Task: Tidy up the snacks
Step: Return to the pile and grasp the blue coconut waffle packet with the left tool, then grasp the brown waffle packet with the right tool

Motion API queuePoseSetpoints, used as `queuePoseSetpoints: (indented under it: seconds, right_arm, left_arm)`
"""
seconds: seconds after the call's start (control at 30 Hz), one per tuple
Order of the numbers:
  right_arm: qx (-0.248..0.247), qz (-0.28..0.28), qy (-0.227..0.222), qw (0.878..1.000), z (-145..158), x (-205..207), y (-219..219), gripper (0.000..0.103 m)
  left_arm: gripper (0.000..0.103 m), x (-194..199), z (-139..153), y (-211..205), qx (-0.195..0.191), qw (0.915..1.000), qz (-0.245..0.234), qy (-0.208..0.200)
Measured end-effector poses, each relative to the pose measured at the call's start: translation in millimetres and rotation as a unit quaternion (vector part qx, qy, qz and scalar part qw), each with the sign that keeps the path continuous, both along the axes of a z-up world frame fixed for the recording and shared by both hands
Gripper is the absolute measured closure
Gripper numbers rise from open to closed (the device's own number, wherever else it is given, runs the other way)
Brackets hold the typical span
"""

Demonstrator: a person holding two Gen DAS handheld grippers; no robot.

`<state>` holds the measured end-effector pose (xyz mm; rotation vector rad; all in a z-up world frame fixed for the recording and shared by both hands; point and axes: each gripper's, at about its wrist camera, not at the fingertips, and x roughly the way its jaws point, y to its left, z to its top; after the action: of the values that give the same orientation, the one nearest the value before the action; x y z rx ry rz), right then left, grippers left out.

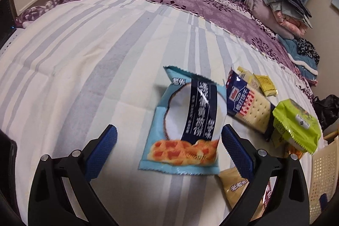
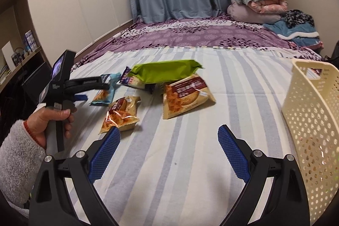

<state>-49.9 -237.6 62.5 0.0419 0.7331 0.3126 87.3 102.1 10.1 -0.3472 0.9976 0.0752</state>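
A light-blue coconut snack packet [image 1: 186, 126] lies on the striped sheet between the wide-apart fingers of my left gripper [image 1: 169, 137], close to the right pad; the pads do not press it. From the right wrist view, that left gripper [image 2: 97, 91] hovers over the same blue packet [image 2: 103, 92], held by a hand in a fleece sleeve. My right gripper [image 2: 169, 137] stands open over bare sheet, with nothing between its fingers. A small beige packet [image 2: 121, 115] lies by its left fingertip. Farther on lie a larger beige packet [image 2: 186, 96], a green packet [image 2: 165, 71] and a cracker pack [image 2: 131, 78].
A cream perforated basket [image 2: 313, 115] stands at the right on the bed, also at the left wrist view's right edge as the basket [image 1: 324, 173]. Small yellow packets [image 1: 264, 82] lie beyond the cracker pack [image 1: 247, 103]. Folded bedding [image 2: 258, 3] is piled at the far right corner.
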Motion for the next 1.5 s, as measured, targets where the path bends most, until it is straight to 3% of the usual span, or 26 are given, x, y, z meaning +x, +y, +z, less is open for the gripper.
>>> queuePoseSetpoints:
  seconds: [0.4,0.6,0.9,1.13,1.3,1.5]
  right_arm:
    - [0.001,0.079,0.038,0.996,-19.9,46.3,72.1,0.010]
    - [-0.019,0.111,0.054,0.992,-34.6,65.2,104.6,0.010]
    - [-0.037,0.132,0.119,0.983,-63.2,89.9,127.2,0.010]
    - [-0.071,0.137,0.125,0.980,-68.5,90.3,137.5,0.011]
    - [-0.090,0.123,0.113,0.982,-66.4,86.1,131.9,0.035]
    - [-0.045,0.118,0.119,0.985,-59.3,82.1,112.4,0.047]
  left_arm:
    - [0.005,25.9,-5.4,-3.8,0.005,0.9996,-0.011,-0.024]
    - [0.036,22.5,-4.2,6.9,0.008,0.9992,-0.008,-0.038]
    - [0.037,16.3,-4.9,16.3,-0.017,0.9986,-0.014,-0.048]
    - [0.037,12.9,-3.4,19.8,-0.030,0.9981,-0.017,-0.051]
    - [0.039,5.7,2.3,19.7,-0.033,0.9976,-0.018,-0.058]
    - [0.039,-6.5,13.3,16.9,-0.035,0.9967,-0.022,-0.070]
